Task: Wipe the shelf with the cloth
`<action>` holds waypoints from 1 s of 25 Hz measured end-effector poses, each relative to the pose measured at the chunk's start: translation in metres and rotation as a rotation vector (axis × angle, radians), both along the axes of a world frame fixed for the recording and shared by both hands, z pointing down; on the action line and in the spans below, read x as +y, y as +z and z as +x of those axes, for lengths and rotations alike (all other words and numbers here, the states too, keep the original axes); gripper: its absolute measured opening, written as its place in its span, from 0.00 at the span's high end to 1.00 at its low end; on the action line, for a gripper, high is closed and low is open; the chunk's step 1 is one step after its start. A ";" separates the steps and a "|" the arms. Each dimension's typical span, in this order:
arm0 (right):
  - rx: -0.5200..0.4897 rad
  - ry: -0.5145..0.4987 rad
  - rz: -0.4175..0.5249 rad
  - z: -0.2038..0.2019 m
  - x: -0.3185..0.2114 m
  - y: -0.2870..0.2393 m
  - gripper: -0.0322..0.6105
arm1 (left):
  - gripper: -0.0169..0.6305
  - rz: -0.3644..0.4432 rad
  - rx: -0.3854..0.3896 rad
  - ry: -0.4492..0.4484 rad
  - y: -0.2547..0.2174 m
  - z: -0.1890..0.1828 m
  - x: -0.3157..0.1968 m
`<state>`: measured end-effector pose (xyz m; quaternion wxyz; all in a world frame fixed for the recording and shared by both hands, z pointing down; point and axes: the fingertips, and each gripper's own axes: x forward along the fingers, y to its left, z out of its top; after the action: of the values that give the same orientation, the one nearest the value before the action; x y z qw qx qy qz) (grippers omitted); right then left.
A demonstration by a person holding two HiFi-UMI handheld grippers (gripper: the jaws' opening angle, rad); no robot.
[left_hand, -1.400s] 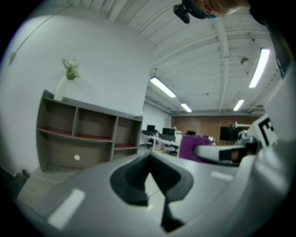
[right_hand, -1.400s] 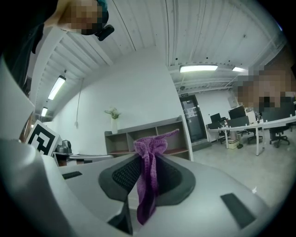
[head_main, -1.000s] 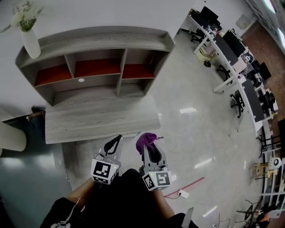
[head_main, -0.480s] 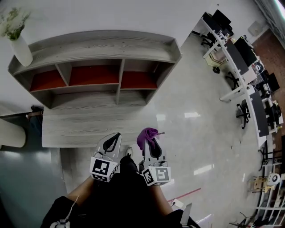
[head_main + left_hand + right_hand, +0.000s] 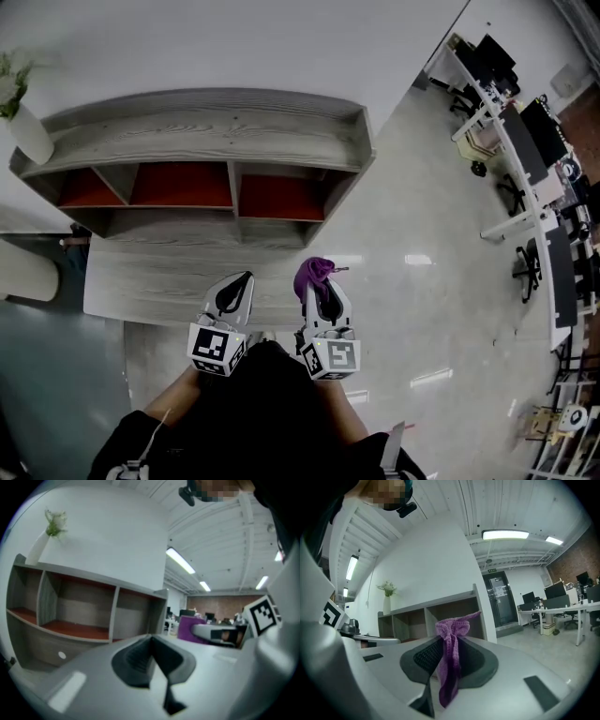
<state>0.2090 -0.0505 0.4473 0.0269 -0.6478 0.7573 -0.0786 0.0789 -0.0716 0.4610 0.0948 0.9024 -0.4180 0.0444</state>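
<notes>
Grey shelf (image 5: 202, 141) ahead; left gripper (image 5: 236, 287) closed, beside right gripper (image 5: 318, 287) pinching cloth (image 5: 310, 272)

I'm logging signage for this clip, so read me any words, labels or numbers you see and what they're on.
Sign above the door: too small to read.
Notices on the door: blurred, unreadable.
Left marker cube and right marker cube: square patterns, no words.
</notes>
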 end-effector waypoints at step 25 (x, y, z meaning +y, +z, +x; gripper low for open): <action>0.068 0.256 -0.176 0.056 -0.162 0.088 0.82 | 0.97 -0.074 -0.016 0.114 0.018 0.019 -0.109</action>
<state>0.2651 -0.2120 0.5356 -0.0458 -0.7413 0.6590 -0.1188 0.0981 -0.1809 0.4793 0.1222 0.9201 -0.3649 0.0723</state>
